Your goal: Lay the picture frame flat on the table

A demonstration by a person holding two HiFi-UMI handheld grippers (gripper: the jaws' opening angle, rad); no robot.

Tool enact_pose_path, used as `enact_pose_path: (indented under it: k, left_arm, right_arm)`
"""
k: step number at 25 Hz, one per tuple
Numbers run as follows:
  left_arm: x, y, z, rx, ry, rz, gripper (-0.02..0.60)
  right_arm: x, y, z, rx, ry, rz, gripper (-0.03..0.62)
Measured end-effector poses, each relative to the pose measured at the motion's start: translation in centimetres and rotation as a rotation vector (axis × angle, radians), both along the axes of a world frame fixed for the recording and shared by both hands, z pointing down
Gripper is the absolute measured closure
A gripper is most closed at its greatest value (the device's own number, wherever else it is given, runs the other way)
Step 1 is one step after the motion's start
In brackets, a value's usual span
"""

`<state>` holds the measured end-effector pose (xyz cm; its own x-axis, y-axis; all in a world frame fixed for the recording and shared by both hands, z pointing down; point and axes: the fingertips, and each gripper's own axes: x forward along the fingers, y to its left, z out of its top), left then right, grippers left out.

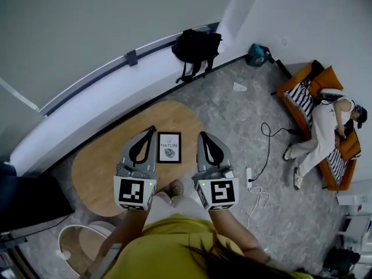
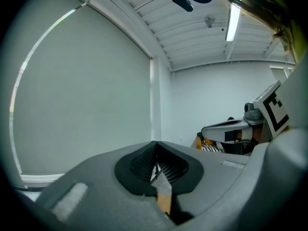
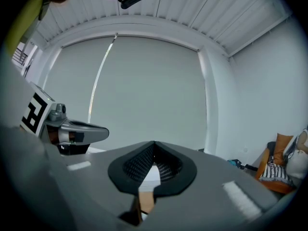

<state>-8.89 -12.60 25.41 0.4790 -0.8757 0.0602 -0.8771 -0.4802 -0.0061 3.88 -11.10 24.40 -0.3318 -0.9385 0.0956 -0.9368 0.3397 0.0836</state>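
Note:
The picture frame [image 1: 169, 147] is black with a white print. It rests on the oval wooden table [image 1: 110, 161], its face turned up toward the head view. My left gripper [image 1: 151, 131] hangs just left of it and my right gripper [image 1: 201, 135] just right of it, both above the table and apart from the frame. Each is shut with nothing between its jaws. In the left gripper view the left gripper [image 2: 155, 144] points level at a grey blind. The right gripper [image 3: 154, 143] faces the same window in the right gripper view. Neither gripper view shows the frame.
A black backpack [image 1: 196, 46] sits on the window ledge behind the table. A person lies on an orange sofa [image 1: 304, 77] at the right. A power strip [image 1: 249, 176] with cables lies on the floor right of the table. A round white stool [image 1: 78, 241] stands at the lower left.

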Motion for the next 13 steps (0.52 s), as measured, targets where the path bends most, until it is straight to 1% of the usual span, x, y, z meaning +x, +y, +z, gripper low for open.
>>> enact_pose_path:
  k: [3, 8, 13]
  left_arm:
    - [0.4, 0.5, -0.3, 0.004, 0.008, 0.015, 0.581]
    - [-0.8, 0.7, 0.0, 0.007, 0.01, 0.028, 0.581]
    - [-2.0, 1.4, 0.3, 0.005, 0.001, 0.034, 0.581]
  right_arm:
    - [0.4, 0.7, 0.3, -0.016, 0.008, 0.015, 0.594]
    - [-1.8, 0.9, -0.6, 0.025, -0.009, 0.015, 0.594]
    - [-2.3, 1.8, 0.5, 0.028, 0.034, 0.02, 0.594]
